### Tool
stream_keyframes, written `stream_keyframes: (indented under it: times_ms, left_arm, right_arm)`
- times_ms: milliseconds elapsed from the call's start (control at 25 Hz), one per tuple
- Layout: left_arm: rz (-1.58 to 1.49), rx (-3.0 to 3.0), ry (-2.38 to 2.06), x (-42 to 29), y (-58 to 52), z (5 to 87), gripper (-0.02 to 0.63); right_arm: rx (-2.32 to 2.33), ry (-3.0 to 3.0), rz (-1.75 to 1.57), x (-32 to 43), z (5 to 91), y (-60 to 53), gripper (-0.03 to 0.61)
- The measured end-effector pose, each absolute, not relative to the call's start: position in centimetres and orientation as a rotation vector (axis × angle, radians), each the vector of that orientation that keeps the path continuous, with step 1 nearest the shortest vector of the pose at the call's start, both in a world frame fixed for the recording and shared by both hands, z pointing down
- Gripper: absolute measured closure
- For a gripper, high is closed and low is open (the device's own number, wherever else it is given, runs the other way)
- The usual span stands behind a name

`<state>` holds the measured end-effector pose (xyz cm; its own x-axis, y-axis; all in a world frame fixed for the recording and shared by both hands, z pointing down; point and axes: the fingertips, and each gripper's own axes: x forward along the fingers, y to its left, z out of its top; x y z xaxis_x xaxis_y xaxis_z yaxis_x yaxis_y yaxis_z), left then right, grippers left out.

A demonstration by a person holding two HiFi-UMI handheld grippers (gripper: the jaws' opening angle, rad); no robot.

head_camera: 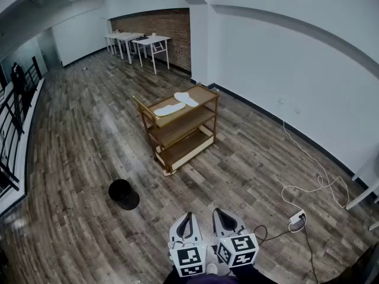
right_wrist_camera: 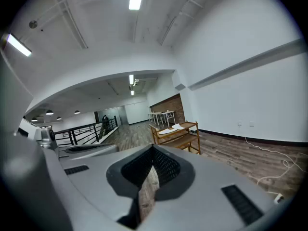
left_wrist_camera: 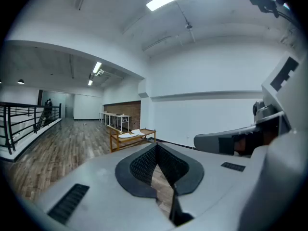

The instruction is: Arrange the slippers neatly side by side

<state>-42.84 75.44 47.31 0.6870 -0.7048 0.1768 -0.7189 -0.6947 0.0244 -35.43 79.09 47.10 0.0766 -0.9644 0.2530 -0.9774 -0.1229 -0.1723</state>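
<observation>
Two white slippers [head_camera: 170, 109] [head_camera: 186, 99] lie apart and at different angles on the top shelf of a wooden cart [head_camera: 204, 134] in the middle of the room. Both grippers are held low at the bottom of the head view, far short of the cart. My left gripper [head_camera: 186, 220] is shut with nothing in it. Beside it, my right gripper [head_camera: 224, 218] is also shut and empty. In the left gripper view the closed tips [left_wrist_camera: 156, 148] point toward the distant cart [left_wrist_camera: 132, 137]. The right gripper view shows its tips [right_wrist_camera: 154, 150] closed, with the cart [right_wrist_camera: 177, 134] ahead.
A black round object [head_camera: 124, 194] sits on the wood floor left of the grippers. A power strip [head_camera: 297, 218] with a white cable [head_camera: 314, 182] lies at the right by the wall. White tables [head_camera: 139, 40] stand at the far end, a black railing [head_camera: 12, 129] along the left.
</observation>
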Motion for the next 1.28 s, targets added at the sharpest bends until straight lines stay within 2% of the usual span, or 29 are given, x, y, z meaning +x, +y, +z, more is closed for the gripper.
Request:
stream_keyframes:
  times_ms: [720,1280]
  left_arm:
    - [0.252,2.802,-1.188,-42.8,75.5,47.3,0.612]
    - [0.283,2.736,-1.182,-45.7,75.5,48.8,0.612]
  right_arm:
    - [2.257,-2.069,0.480,-35.7,47.1,79.0,0.580]
    - [2.259,-2.022,0.519,-37.7,48.2,79.2,0.580]
